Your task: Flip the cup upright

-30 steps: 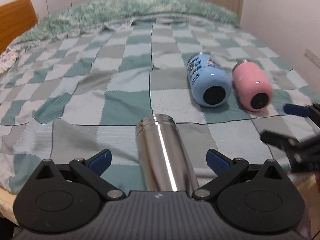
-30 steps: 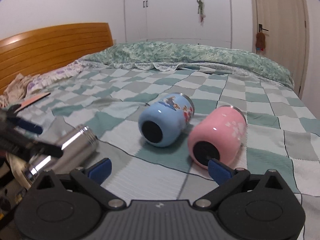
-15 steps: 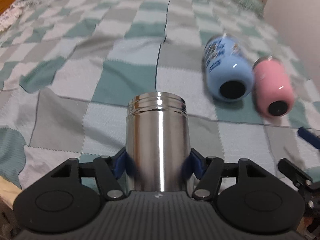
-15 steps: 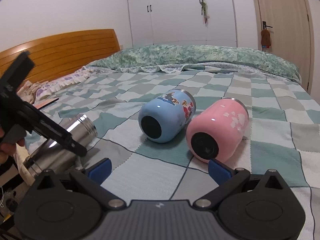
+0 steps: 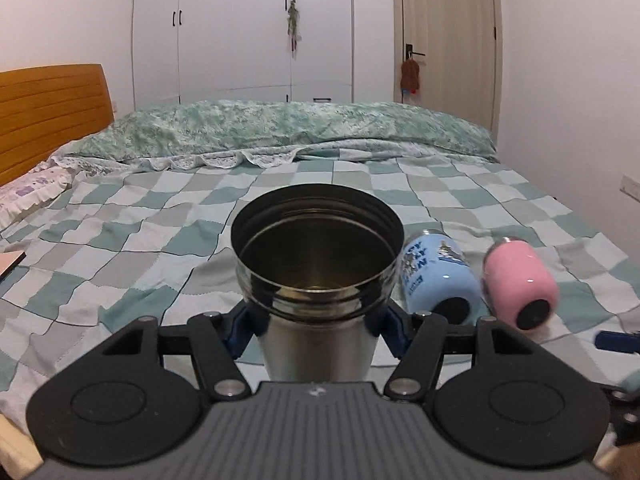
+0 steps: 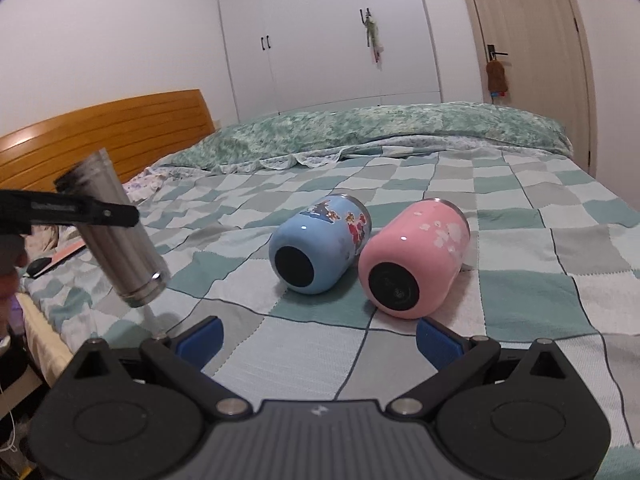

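Gripping the steel cup (image 5: 316, 280) mid-body, left gripper (image 5: 316, 330) has jaws closed on it, cup off the bed (image 5: 120, 240) and tilted, mouth up toward cam, prob. mid-rotation to upright. Blue cup (image 6: 320, 246) and pink cup (image 6: 414, 258) lie on sides right of steel cup, touching. Right gripper (image 6: 318, 338) jaws wide apart, empty, facing them; likely next.

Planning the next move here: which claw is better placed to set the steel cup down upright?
Left. The left claw already grips the steel cup, lifted and tilted off the bed. The right claw is open and empty, facing the pink cup.
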Demonstrator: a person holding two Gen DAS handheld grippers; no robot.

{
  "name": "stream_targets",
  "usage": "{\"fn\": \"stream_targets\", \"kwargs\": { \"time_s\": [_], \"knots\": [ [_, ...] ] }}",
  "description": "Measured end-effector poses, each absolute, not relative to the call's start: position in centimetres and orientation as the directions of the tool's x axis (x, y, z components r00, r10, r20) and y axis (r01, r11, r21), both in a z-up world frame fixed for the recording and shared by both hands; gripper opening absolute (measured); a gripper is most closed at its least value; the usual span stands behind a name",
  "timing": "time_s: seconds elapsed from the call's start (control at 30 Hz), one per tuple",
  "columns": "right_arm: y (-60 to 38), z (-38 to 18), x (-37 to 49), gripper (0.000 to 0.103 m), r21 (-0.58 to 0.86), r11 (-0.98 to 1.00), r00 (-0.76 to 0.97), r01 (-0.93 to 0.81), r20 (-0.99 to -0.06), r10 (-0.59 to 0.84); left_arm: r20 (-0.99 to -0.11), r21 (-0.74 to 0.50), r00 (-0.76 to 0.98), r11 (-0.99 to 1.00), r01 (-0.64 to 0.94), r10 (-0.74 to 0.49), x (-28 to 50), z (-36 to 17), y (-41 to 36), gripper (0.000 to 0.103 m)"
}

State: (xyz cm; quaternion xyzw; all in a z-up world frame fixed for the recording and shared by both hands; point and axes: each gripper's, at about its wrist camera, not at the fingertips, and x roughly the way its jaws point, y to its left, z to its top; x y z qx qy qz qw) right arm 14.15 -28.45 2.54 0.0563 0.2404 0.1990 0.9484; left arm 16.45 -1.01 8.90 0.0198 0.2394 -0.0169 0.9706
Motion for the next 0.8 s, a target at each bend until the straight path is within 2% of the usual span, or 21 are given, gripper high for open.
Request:
{"fn": "stream_targets", "kwargs": {
  "time_s": [0.13, 0.17, 0.27, 0.3, 0.33, 0.37, 0.53, 0.7, 0.8],
  "knots": [
    [-28.1, 2.4, 13.9, 0.103, 0.204, 0.915, 0.808, -0.349, -0.429, 0.404, -0.465, 0.100, 0.884, 0.995, 0.009, 0.039, 17.8, 5.4, -1.3, 0.064],
    [-28.1, 2.4, 13.8, 0.103, 0.203, 0.915, 0.808, -0.349, -0.429, 0.404, -0.482, 0.101, 0.874, 0.995, -0.004, 0.052, 18.2, 4.4, -1.1, 0.064],
    [-27.9, 2.6, 13.4, 0.103, 0.197, 0.915, 0.812, -0.353, -0.422, 0.404, -0.439, 0.058, 0.898, 0.998, -0.002, 0.027, 17.8, 3.8, -0.5, 0.066],
    [-27.9, 2.7, 13.3, 0.103, 0.193, 0.915, 0.814, -0.355, -0.416, 0.404, -0.432, 0.033, 0.902, 0.999, 0.009, 0.006, 17.7, 4.0, -0.2, 0.071],
    [-27.9, 2.8, 13.1, 0.103, 0.189, 0.915, 0.818, -0.357, -0.410, 0.404, -0.428, 0.013, 0.903, 1.000, 0.027, -0.019, 17.5, 4.2, 0.1, 0.095],
    [-27.9, 3.0, 12.8, 0.103, 0.187, 0.915, 0.822, -0.358, -0.402, 0.403, -0.419, 0.005, 0.908, 1.000, 0.029, -0.025, 17.0, 4.4, 0.4, 0.103],
    [-27.9, 3.4, 10.6, 0.103, 0.181, 0.915, 0.844, -0.361, -0.354, 0.403, -0.328, 0.018, 0.945, 1.000, 0.000, 0.006, 11.8, 6.0, 0.5, 0.103],
    [-27.5, 3.4, 7.3, 0.103, 0.153, 0.924, 0.878, -0.351, -0.289, 0.381, -0.211, 0.003, 0.976, 0.998, 0.061, -0.059, 4.9, 7.0, -0.3, 0.103],
    [-26.9, 3.1, 5.2, 0.103, 0.104, 0.937, 0.905, -0.334, -0.241, 0.349, -0.175, 0.009, 0.983, 0.998, 0.064, -0.061, 2.1, 6.8, -1.4, 0.103]
  ]
}}
